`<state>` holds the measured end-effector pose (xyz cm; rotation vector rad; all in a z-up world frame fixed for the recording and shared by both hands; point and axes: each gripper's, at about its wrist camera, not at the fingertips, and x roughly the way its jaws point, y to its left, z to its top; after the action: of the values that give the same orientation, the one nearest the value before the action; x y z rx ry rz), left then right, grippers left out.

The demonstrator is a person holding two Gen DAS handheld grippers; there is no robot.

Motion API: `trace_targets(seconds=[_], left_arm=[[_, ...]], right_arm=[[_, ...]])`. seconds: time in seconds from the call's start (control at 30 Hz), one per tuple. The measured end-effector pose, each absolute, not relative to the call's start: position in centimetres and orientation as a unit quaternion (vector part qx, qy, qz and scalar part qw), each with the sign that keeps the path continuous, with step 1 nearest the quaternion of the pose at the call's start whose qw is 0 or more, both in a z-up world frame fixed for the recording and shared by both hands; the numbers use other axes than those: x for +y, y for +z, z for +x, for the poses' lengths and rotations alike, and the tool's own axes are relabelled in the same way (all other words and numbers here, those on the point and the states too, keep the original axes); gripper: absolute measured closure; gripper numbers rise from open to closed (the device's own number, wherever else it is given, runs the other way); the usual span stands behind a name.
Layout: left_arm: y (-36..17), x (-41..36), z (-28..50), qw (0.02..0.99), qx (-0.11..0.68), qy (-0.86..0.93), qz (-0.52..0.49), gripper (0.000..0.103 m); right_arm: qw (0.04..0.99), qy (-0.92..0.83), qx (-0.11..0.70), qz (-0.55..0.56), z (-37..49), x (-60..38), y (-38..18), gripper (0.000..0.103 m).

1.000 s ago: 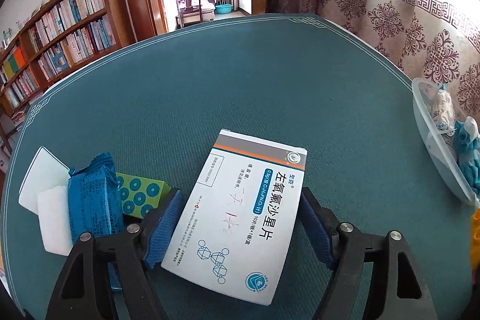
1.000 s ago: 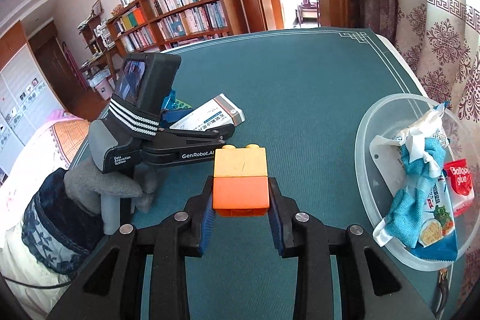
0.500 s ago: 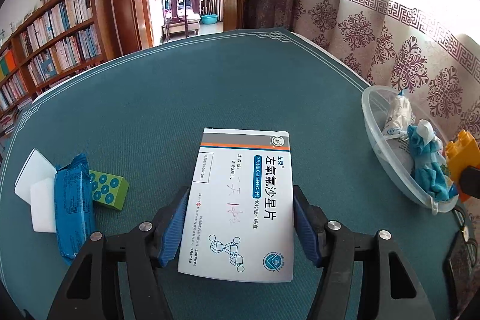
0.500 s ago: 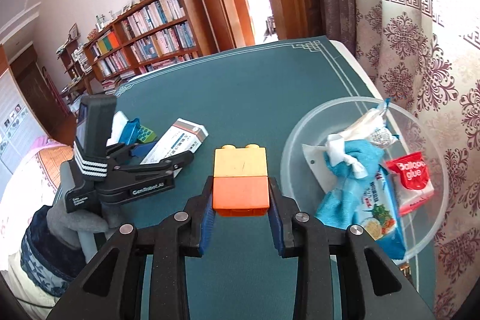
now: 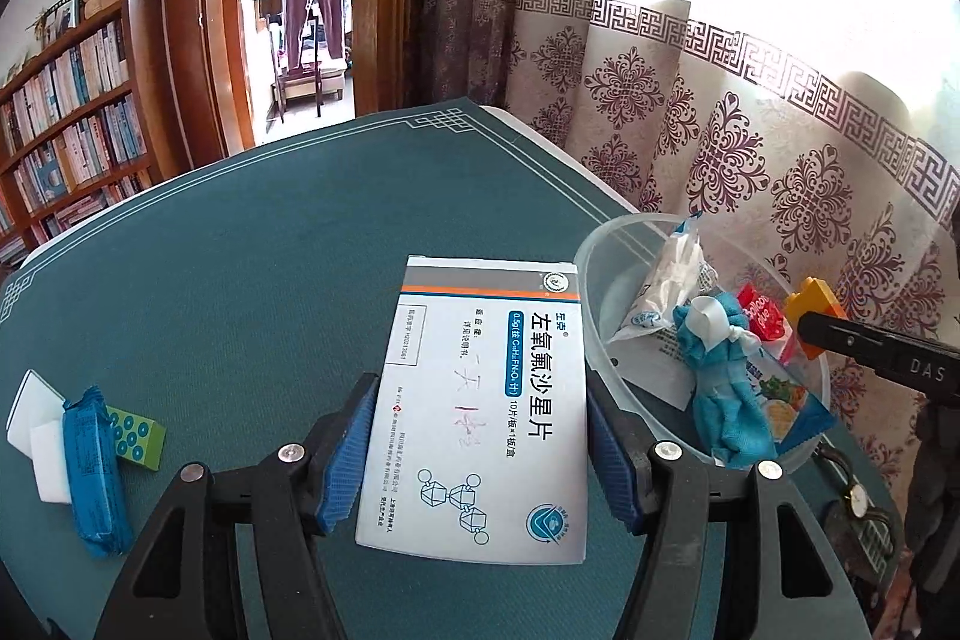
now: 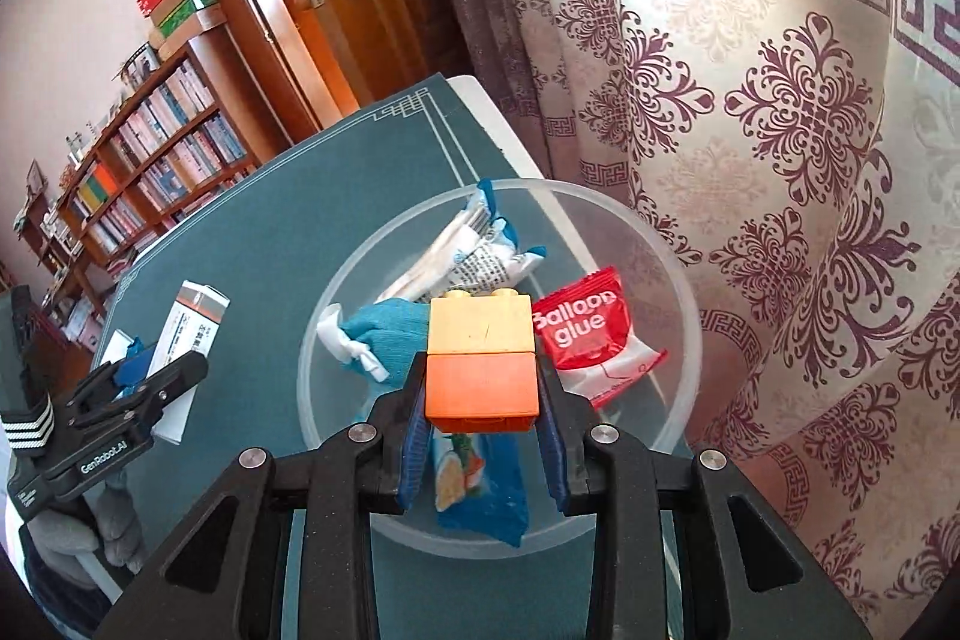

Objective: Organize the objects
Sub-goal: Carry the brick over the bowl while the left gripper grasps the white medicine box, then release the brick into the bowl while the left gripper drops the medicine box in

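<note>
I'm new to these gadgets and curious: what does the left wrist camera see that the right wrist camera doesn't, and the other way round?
Only the left wrist view shows the green dotted box, the white sponges and a wristwatch. Only the right wrist view shows the right gripper pinching the whole orange block over the bowl. Both show the medicine box in the left gripper, the bowl and its packets.

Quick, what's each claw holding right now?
Left gripper: shut on the medicine box.
Right gripper: shut on the toy blocks, over the bowl.
</note>
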<state>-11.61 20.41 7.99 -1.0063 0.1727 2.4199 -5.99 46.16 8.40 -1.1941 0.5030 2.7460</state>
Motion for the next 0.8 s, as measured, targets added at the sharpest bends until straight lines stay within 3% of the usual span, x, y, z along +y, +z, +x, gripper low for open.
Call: trace_targets(seconds=[0.5,0.73,0.8], left_arm=[[8.6,27.3,-13.6,0.304,0.055,0.871,-0.382,0.035],[7.3,29.3,-15.0,0.357,-0.019,0.830,-0.429,0.035],[6.9,29.4,-15.2,0.357,-0.033,0.824,-0.440,0.030]], right_arm=[[0.054,0.892,0.192,-0.406,-5.6,49.0,6.9,0.069],[0.045,0.896,0.195,-0.397,-5.1,49.0,7.2,0.068],[0.045,0.896,0.195,-0.395,-4.9,49.0,7.2,0.068]])
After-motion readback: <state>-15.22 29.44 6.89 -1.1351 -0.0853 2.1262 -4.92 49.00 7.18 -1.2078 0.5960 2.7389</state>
